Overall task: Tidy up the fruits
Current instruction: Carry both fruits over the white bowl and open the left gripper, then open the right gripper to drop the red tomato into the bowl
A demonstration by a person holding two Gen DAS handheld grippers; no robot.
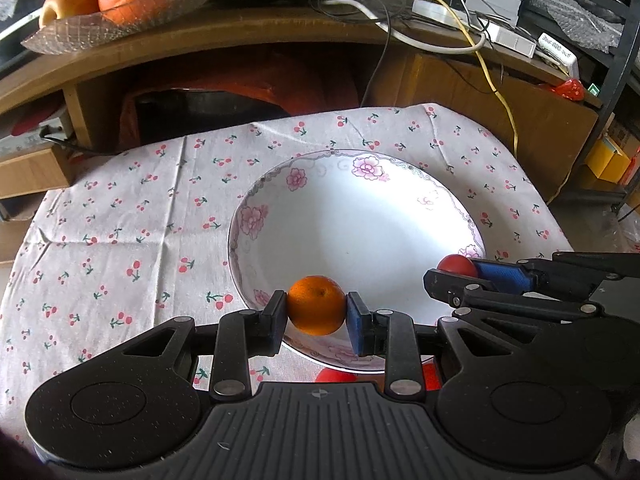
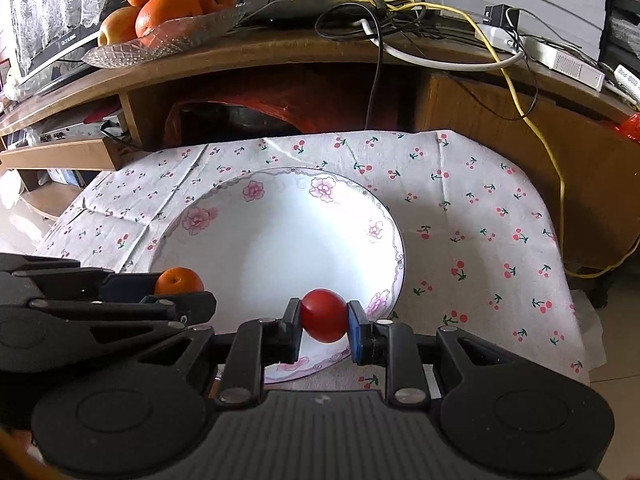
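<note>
A white plate with pink flowers point(image 1: 360, 216) point(image 2: 280, 240) lies on a cherry-print cloth. My left gripper point(image 1: 317, 312) is shut on a small orange point(image 1: 316, 310) held over the plate's near rim; the same orange point(image 2: 179, 280) shows at the left in the right wrist view. My right gripper point(image 2: 324, 322) is shut on a red tomato point(image 2: 324, 320) above the plate's near right rim, and that tomato point(image 1: 456, 266) peeks out at the right in the left wrist view. Another red fruit point(image 1: 334, 376) lies on the cloth, mostly hidden beneath the left gripper.
The cherry-print cloth point(image 1: 120, 220) covers a low table. Behind it stands a wooden desk point(image 2: 280, 52) with a glass dish of oranges point(image 1: 120, 4) point(image 2: 168, 20), tangled cables point(image 2: 400, 8) and a power strip point(image 2: 560, 60). Bare cloth lies left and right of the plate.
</note>
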